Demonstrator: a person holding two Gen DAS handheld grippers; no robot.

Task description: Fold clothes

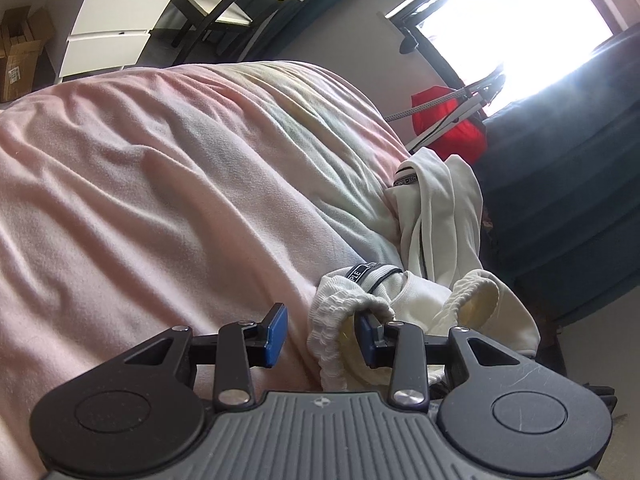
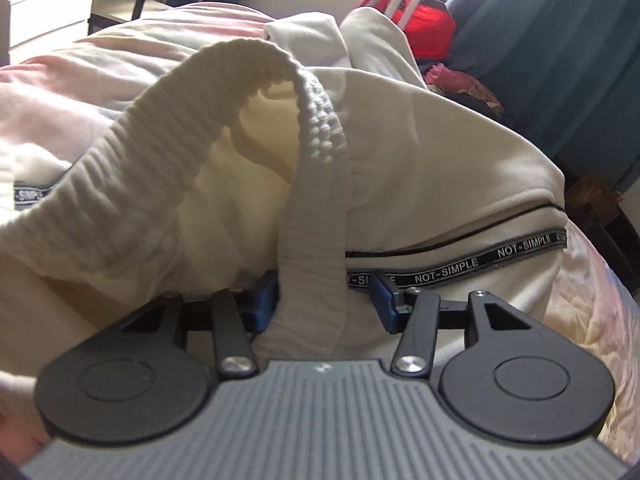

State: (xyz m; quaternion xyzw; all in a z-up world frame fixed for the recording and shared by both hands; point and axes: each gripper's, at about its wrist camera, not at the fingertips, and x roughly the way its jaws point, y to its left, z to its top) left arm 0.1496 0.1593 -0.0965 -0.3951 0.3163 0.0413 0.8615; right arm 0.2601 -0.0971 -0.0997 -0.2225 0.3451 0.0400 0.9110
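The left gripper (image 1: 320, 336) has its jaws spread wide, with the ribbed waistband (image 1: 340, 320) of the white trousers (image 1: 436, 216) bunched just inside its right jaw. The right gripper (image 2: 324, 300) also has its jaws spread; a strip of the same waistband (image 2: 312, 240) runs up between them, touching the left one. The trousers lie crumpled on the pink bed (image 1: 140, 184), ahead of both.

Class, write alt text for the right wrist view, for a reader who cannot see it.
The right gripper is open, its blue-padded fingers either side of the ribbed waistband of a cream garment with black NOT-SIMPLE tape. The garment lies crumpled on a pale pink blanket; a red bag and teal curtain stand behind.
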